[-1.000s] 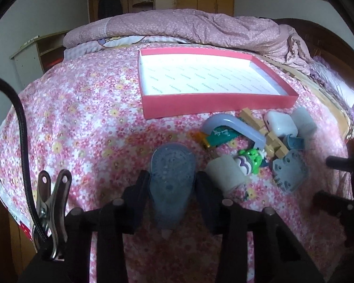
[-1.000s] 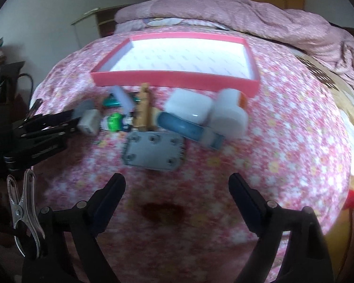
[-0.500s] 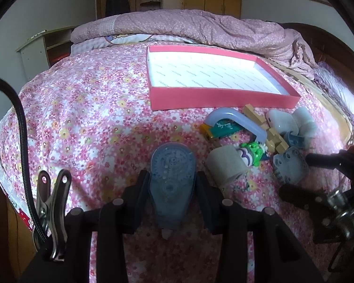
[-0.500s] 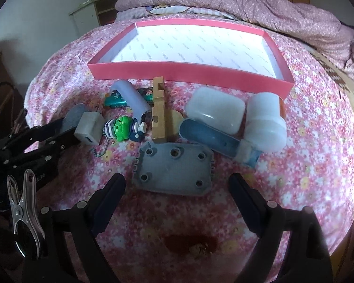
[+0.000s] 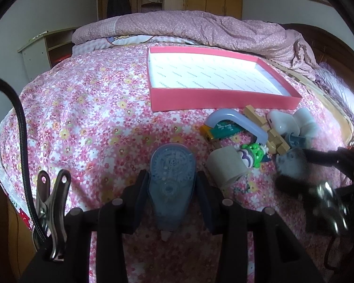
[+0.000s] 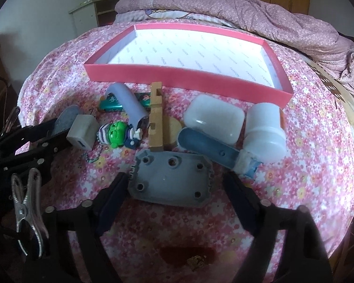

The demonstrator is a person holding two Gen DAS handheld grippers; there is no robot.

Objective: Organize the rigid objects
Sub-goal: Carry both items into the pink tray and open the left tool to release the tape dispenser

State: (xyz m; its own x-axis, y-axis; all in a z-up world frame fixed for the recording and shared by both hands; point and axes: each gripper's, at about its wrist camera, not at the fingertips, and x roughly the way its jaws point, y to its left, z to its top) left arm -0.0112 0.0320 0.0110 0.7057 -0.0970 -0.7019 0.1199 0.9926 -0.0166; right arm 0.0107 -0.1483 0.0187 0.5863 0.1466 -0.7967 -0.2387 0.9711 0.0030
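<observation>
The left gripper (image 5: 172, 186) was clamped on a translucent blue, teardrop-shaped tape dispenser (image 5: 171, 179) above the flowered bedspread (image 5: 87, 118). The right gripper (image 6: 174, 188) was closing round a flat grey plastic plate (image 6: 171, 179) — chamfered corners, round screw holes — its left finger touching, the right one still apart. The plate lay nearest of the clutter before the shallow red cardboard tray (image 6: 186, 75).

I see a bedspread (image 6: 318, 141) of pink, white and yellow flowers, with a dark red stain (image 6: 188, 259). The shallow box (image 6: 177, 75) on it is coral-pink outside, white with faint grey lettering inside. Near it I see a grey plate (image 6: 172, 179), a green and purple-striped toy (image 6: 115, 134), a tan wooden piece (image 6: 156, 118) and a translucent blue tape dispenser (image 5: 172, 176).
</observation>
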